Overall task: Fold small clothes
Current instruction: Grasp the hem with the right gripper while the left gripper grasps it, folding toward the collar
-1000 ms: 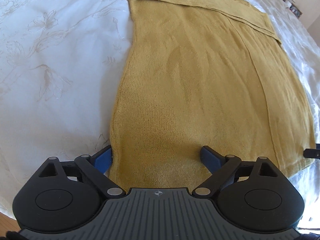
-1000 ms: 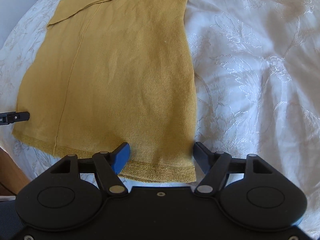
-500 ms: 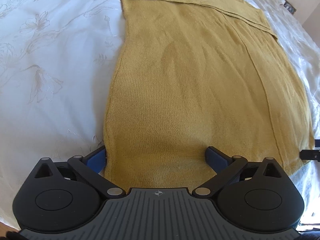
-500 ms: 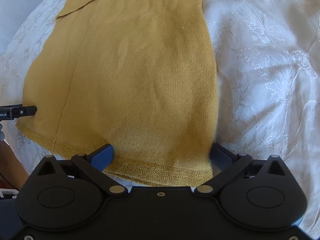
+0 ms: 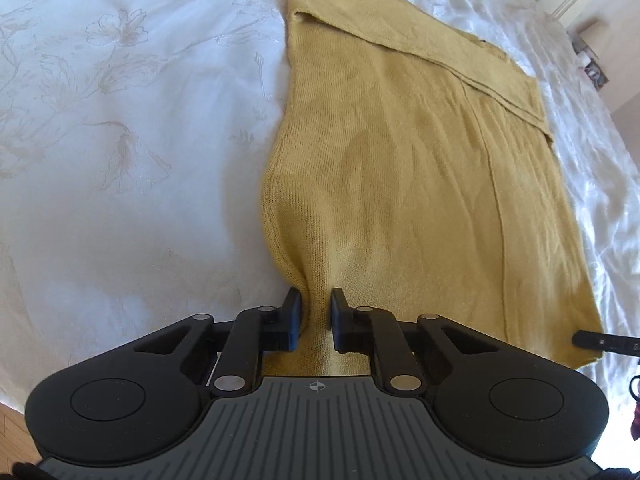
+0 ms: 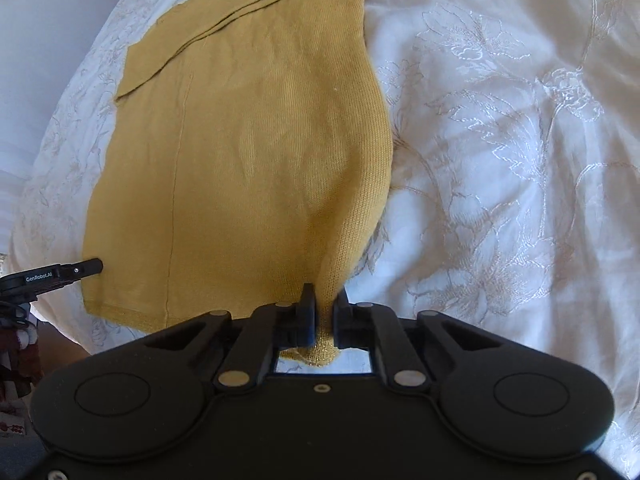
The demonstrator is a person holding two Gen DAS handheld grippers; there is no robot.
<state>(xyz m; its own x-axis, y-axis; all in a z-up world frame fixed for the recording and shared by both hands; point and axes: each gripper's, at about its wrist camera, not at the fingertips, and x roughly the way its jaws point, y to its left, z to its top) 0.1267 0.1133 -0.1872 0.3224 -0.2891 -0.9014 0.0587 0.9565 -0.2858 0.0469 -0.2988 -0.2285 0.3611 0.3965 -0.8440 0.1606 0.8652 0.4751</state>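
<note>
Through the left wrist camera, our left tool [image 5: 315, 304] is clamped on the near left corner of the yellow sweater [image 5: 420, 168], which lies flat on the white bedspread [image 5: 120, 140] (sleeves already turned in at the far end). Through the right wrist camera, our right tool [image 6: 323, 307] pinches the near right hem corner. We judge the thin knit could slip out, or lift unevenly and bunch the fold.
</note>
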